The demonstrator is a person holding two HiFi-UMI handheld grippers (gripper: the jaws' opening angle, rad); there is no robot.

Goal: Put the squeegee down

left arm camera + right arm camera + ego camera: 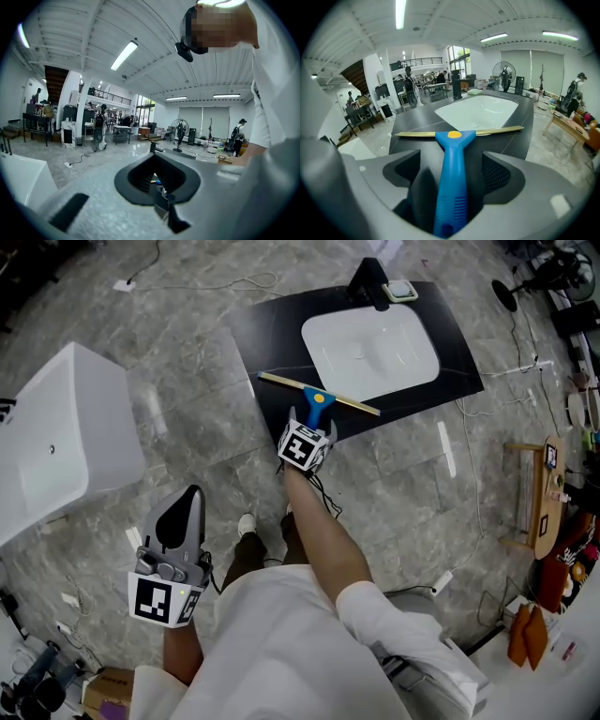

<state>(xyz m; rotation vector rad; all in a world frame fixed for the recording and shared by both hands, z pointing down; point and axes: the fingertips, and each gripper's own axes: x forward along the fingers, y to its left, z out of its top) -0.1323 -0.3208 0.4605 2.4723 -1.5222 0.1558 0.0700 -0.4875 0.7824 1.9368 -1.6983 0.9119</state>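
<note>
- The squeegee (319, 397) is laid flat on the black counter (272, 329), just before the white basin (370, 348).
- Its blue handle is flanked, unpinched, by the right gripper's (313, 423) spread jaws.
- The left gripper's (190, 495) jaws are pressed together, with nothing held.

White basin (370, 351) in black slab (267, 334); white tub (66, 432) apart.

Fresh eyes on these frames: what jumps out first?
The blue-handled squeegee lies on the black countertop in front of the white basin, its handle between the open jaws of the right gripper. The left gripper hangs shut and empty at lower left, near a white tub.
</note>
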